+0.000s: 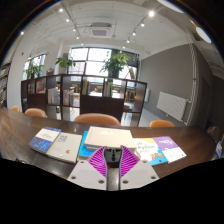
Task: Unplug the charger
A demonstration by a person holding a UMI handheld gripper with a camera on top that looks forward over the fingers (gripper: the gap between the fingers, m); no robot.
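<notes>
My gripper (112, 160) is held above a dark wooden table (20, 135). The two purple pads (98, 160) stand close together. A narrow dark grey thing (112, 156), which looks like the charger, is pressed between them. I cannot see a socket or a cable. The fingers point at a white flat box (110, 137) lying on the table just beyond them.
Books (57, 145) lie on the table left of the fingers, and coloured booklets (160, 150) lie to the right. Orange chairs (97, 119) stand along the table's far side. Dark shelving (85, 98) with plants stands before the windows beyond.
</notes>
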